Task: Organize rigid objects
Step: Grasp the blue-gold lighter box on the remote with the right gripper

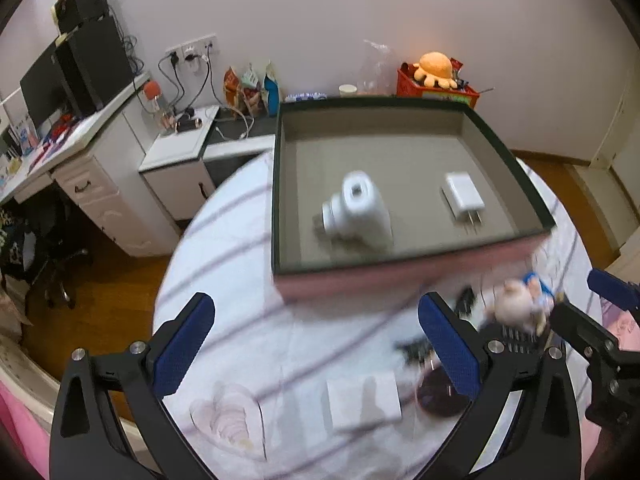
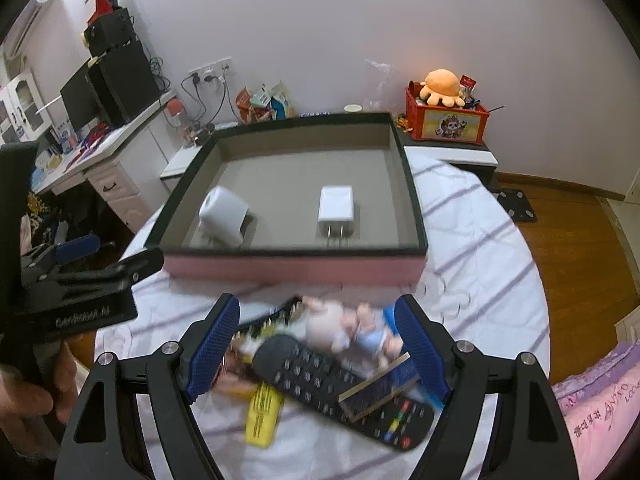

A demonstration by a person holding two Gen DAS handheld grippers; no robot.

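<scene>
Closest to the right camera, low in the frame, a black remote control lies between the spread blue pads of the right hand-held gripper, which is open and holds nothing. Its long axis runs from centre-left down to the lower right, slantwise to the fingers, and a small doll rests just beyond its upper end, with a yellow card at its lower left. I judge the right hand nearer to it. In the left view the left hand-held gripper is also open and empty over a white box. Beyond, mid-frame, a shallow tray with a pink wall holds a white camera at left and a white charger at right, well apart.
</scene>
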